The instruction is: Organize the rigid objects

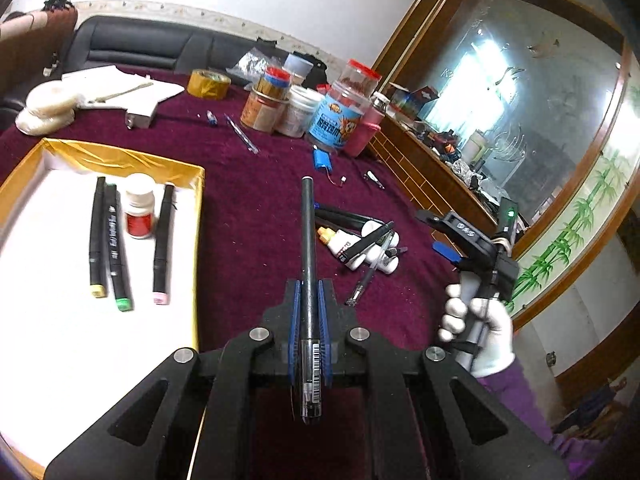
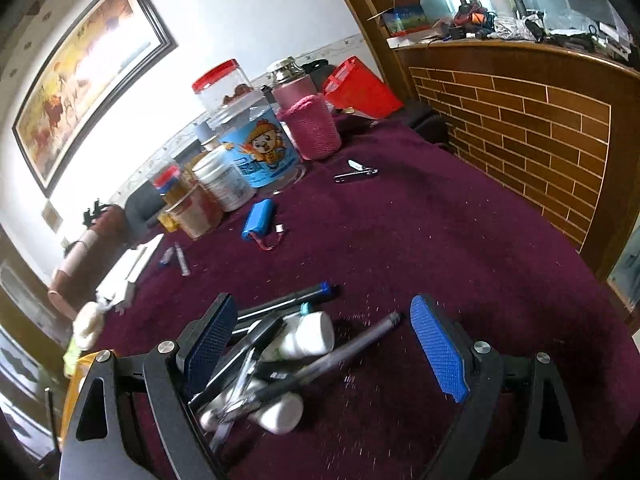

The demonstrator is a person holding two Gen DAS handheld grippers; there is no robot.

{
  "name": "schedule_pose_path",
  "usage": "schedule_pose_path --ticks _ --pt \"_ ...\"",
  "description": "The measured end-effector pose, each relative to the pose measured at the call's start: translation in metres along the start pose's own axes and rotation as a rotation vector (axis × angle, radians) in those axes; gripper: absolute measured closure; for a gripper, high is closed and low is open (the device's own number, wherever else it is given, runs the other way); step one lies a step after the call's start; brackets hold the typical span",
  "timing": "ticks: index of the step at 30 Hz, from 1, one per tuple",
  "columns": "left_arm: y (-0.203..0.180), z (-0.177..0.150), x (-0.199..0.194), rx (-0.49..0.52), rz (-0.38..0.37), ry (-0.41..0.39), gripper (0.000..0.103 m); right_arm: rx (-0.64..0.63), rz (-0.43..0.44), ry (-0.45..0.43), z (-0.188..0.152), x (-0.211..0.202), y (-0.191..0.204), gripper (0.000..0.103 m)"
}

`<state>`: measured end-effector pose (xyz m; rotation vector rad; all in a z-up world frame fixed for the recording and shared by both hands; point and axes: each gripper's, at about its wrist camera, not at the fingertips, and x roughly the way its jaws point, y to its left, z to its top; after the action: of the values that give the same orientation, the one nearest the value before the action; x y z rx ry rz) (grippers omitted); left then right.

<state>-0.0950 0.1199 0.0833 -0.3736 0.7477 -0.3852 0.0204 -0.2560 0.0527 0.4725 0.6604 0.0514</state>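
Note:
My left gripper is shut on a black pen that points forward above the maroon cloth. To its left lies a gold-rimmed box with a white floor, holding three black markers and a small white bottle with a red label. A pile of pens and white bottles lies ahead to the right. My right gripper, held by a white-gloved hand, hovers beside that pile. In the right wrist view the right gripper stands open, with the pile low between its blue pads, untouched.
Several jars and tubs crowd the back of the table. A blue battery pack and a nail clipper lie in front of them, and a tape roll sits further back. A brick-patterned wooden panel bounds the right side.

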Motion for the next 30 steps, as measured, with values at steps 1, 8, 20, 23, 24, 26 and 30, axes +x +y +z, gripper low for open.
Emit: schedule_pose_path --ticks 1,8,20,23,24,26,30 --pt "0.001 -0.001 -0.003 0.006 0.002 -0.008 0.097 -0.002 0.021 0.020 -0.001 -0.005 0.002 0.020" --pt "0.014 -0.009 -0.003 -0.018 -0.026 0.000 0.097 0.002 0.285 0.248 -0.003 0.009 0.041 0.041" --pt "0.026 -0.018 -0.008 -0.049 -0.039 0.004 0.097 0.016 0.141 0.356 -0.018 0.048 0.069 0.045" --pt "0.028 -0.019 -0.008 -0.054 -0.044 0.007 0.097 -0.031 0.063 0.347 -0.017 0.056 0.081 0.055" --pt "0.028 -0.020 -0.009 -0.055 -0.044 0.006 0.097 -0.042 0.044 0.352 -0.018 0.059 0.084 0.066" --pt "0.029 -0.019 -0.011 -0.056 -0.042 0.001 0.097 -0.056 0.017 0.381 -0.023 0.068 0.087 0.084" --pt "0.037 -0.018 -0.017 -0.069 -0.032 -0.010 0.097 -0.057 0.040 0.371 -0.027 0.066 0.084 0.089"
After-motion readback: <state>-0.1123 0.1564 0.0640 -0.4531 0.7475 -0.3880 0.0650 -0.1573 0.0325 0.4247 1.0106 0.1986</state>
